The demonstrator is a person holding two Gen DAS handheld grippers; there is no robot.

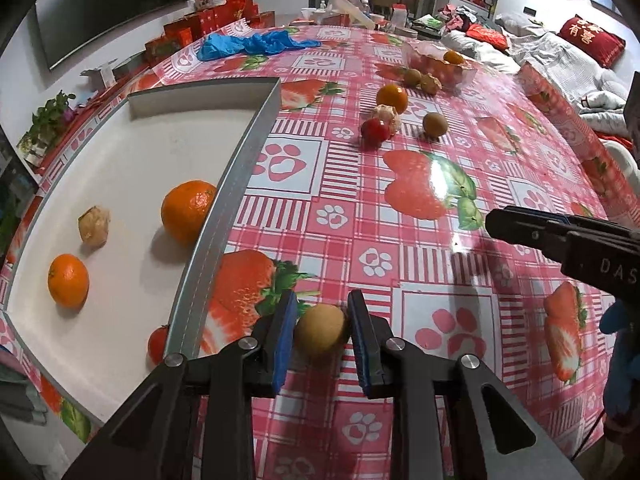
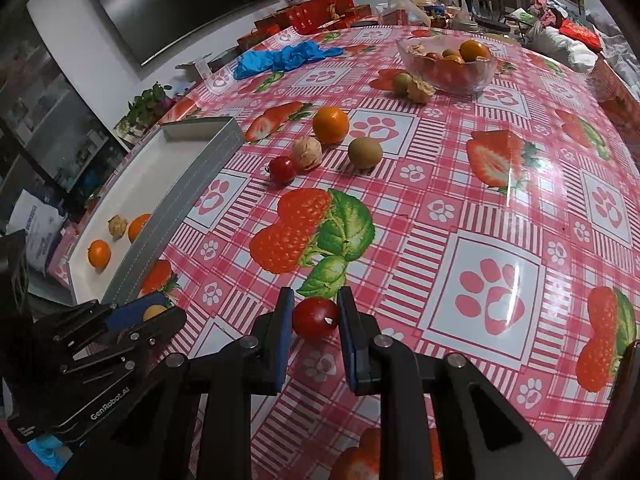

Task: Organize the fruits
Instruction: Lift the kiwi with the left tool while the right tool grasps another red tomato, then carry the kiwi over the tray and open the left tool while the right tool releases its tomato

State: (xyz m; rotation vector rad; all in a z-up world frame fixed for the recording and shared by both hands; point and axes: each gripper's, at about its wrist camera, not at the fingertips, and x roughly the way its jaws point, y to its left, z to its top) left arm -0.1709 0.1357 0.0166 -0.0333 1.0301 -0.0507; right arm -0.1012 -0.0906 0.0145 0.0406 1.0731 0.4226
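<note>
My left gripper point(image 1: 322, 320) is shut on a round tan fruit point(image 1: 322, 334), held just right of the white tray's grey rim point(image 1: 240, 152). The tray holds two oranges point(image 1: 188, 210), a papery husked fruit point(image 1: 94, 226) and a cherry tomato point(image 1: 158, 344). My right gripper point(image 2: 316, 308) is shut on a red cherry tomato point(image 2: 316, 317) low over the tablecloth. Farther back on the table lie an orange point(image 2: 330, 124), a husked fruit point(image 2: 306, 153), a cherry tomato point(image 2: 282, 168) and a brown fruit point(image 2: 364, 153). A glass bowl point(image 2: 486, 70) with more fruit stands beyond them.
Crumpled blue gloves point(image 1: 256, 44) lie at the table's far side, by red gift boxes point(image 1: 208, 20). Two more small fruits point(image 2: 412, 85) sit beside the bowl. A blue-gloved hand point(image 1: 620, 340) holds the right gripper point(image 1: 496, 222). The table's right edge borders a sofa with bedding point(image 1: 560, 60).
</note>
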